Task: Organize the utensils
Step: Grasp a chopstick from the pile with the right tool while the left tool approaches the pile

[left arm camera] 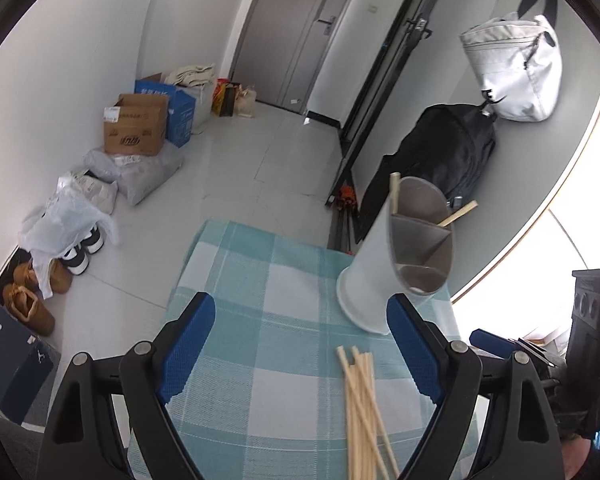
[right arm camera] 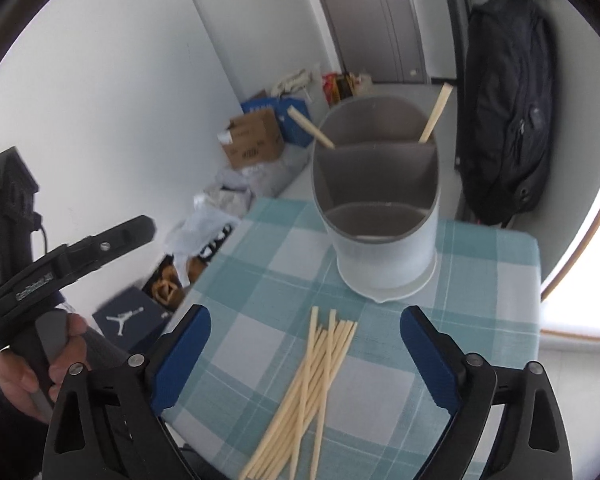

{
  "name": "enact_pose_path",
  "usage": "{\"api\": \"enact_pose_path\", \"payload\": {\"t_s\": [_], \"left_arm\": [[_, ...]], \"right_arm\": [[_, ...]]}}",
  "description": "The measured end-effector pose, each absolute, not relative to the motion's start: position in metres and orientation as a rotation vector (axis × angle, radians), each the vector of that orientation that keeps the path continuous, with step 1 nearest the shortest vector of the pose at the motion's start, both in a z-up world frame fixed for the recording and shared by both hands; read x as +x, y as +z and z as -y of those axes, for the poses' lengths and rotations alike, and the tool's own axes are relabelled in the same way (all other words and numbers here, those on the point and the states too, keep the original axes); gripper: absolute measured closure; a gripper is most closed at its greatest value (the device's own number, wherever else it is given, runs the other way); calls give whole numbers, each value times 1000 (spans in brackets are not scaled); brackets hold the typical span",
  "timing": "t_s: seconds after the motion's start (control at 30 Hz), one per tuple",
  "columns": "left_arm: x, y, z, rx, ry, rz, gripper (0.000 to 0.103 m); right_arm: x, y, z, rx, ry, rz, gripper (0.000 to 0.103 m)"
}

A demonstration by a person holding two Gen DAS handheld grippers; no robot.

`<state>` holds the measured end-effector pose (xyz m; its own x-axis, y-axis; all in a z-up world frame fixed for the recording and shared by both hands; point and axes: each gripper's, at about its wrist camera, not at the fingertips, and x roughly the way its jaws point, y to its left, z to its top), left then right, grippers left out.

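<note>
A white utensil holder (right arm camera: 384,216) with grey divided compartments stands on the checked tablecloth (right arm camera: 252,276). Two wooden chopsticks (right arm camera: 432,116) stand in its far compartments. It also shows in the left wrist view (left arm camera: 396,256), with chopsticks (left arm camera: 394,192) poking out. Several loose chopsticks (right arm camera: 312,384) lie in a bundle on the cloth, also seen in the left wrist view (left arm camera: 364,408). My right gripper (right arm camera: 304,360) is open and empty, hovering over the bundle. My left gripper (left arm camera: 300,344) is open and empty over the cloth, left of the bundle.
The small table ends close behind the holder. On the floor to the left are cardboard boxes (left arm camera: 136,124), plastic bags, shoes (left arm camera: 32,304) and a shoe box (right arm camera: 132,320). A black backpack (right arm camera: 508,112) and a grey bag (left arm camera: 516,68) hang on the right wall.
</note>
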<state>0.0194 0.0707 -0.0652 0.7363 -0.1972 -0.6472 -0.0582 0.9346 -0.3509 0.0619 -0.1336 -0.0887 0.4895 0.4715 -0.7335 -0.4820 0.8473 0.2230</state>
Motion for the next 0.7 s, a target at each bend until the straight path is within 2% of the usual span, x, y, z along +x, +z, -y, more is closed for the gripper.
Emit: {"api": "enact_pose_path", "payload": {"t_s": [0.13,0.2,0.33,0.4,0.7], "left_arm": [[22,-75,-81,-384,-58,-773,18],[25,-77,-83,-379,-46,-788,18],[27,-79,-84,-346,-40,-794,18],[29,-83,-86,-358,-48,-816,18],[35,-95,-101,-406,-42,-869,18]], "right_arm": [[84,-118,118,-53,562,-1002,21],[95,-135,111,-74,553,-1071,36],[112,-157,102,-124,506,-1146,42],[118,-165,100,-142,493,-1176,61],[121,-178,82,-252,471,-1212,64]]}}
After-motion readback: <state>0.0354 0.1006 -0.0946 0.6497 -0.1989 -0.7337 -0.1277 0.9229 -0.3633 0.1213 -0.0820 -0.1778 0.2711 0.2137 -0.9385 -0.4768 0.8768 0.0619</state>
